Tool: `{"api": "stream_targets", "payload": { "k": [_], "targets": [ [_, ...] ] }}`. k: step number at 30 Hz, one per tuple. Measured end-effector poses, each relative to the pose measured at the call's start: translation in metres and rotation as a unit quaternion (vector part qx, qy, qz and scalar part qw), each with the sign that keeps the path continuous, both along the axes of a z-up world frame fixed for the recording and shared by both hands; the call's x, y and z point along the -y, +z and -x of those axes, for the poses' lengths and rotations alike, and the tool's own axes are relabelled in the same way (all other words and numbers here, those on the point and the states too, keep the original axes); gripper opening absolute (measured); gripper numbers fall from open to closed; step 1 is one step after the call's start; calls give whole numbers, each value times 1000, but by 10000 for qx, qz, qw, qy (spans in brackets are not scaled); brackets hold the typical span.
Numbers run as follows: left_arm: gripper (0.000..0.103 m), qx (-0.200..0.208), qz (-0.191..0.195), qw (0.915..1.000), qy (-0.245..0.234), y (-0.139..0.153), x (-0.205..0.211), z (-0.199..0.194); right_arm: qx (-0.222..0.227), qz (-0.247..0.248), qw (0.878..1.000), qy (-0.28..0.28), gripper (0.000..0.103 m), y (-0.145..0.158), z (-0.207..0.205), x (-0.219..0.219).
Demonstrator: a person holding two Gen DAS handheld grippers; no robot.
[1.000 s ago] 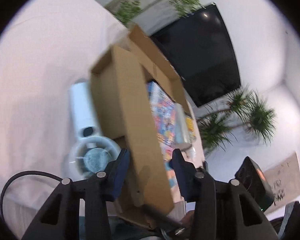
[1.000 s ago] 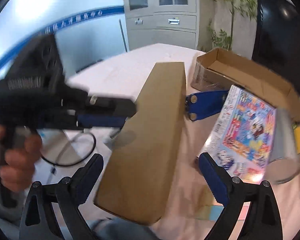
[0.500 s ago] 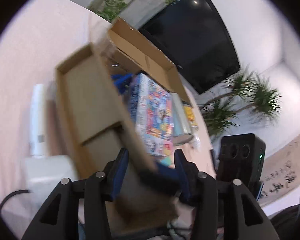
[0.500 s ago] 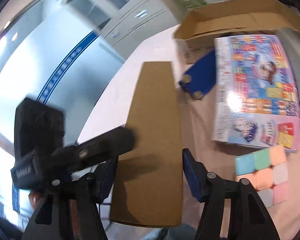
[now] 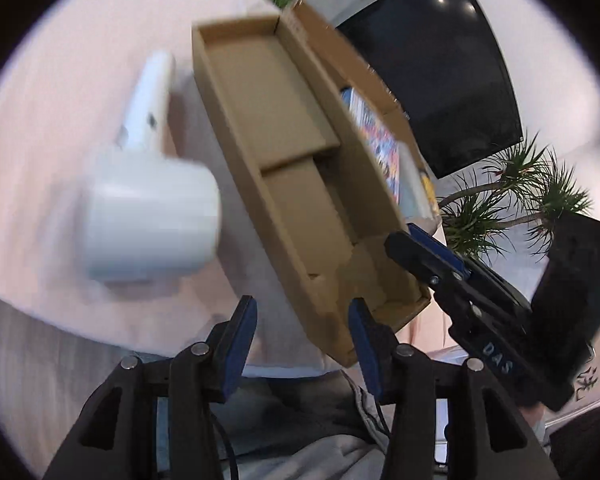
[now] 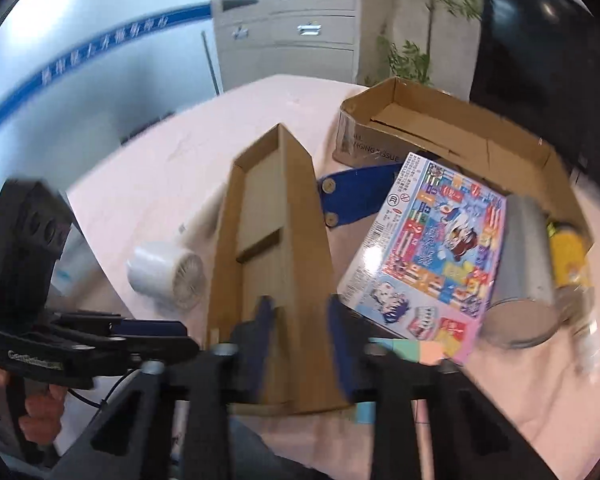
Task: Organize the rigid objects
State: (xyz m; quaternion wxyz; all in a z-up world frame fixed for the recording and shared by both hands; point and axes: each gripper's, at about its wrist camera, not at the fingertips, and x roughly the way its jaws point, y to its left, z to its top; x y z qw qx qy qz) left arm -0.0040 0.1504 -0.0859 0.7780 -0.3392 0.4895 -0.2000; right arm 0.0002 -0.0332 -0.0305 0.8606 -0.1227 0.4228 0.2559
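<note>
Our right hand-held gripper (image 6: 296, 336) has just pinched shut on the cardboard tray's (image 6: 276, 248) near wall; left hand-held gripper (image 5: 302, 340) part-spread, straddling its other wall, contact unclear. Tray tilted above the tabletop (image 6: 148, 188), ready to move.

Pink-clothed table (image 6: 148, 184) carries white fan (image 6: 168, 276), open carton (image 6: 440, 132), apparently cubes (image 6: 412, 350).

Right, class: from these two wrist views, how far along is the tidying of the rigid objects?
Done: nothing I can confirm; the colourful box and silver can lie at the big carton, inside or not I cannot tell. In hand: the right gripper is shut on a side wall of the long cardboard tray; the left gripper is open around its corner. Left: white fan and pastel cube lie loose.
</note>
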Motion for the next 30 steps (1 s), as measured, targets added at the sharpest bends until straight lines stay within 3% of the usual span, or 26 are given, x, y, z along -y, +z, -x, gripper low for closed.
{"api": "stream_targets", "payload": {
  "k": [3,6,9,12,15,21,26,30],
  "targets": [
    [47,-144,94,9997,-183,-8,18,-10,19,295,9996,8,16,-5,4,-4],
    [41,-142,67,9999,10,-9,23,-18,19,343,9994,7,16,-6,4,-7],
    [37,-176,-193,9994,205,-8,21,-20,-27,278,9996,-41,16,-16,-2,-7],
    [30,117,-1031,9943,257,15,38,-11,-42,60,9999,-79,15,-17,-3,-4],
    [28,298,-1251,9909,407,41,42,-3,147,-161,9997,-100,15,-2,9,-1],
    [27,1209,-2103,9686,538,126,60,-4,670,-819,9941,-256,15,46,19,12],
    [27,1869,-2584,9472,331,185,76,-45,1215,-1323,9816,-651,15,96,-3,26],
    [26,2307,-2786,9322,142,222,73,-102,1329,-1672,9721,-972,16,136,-44,34]
  ]
}}
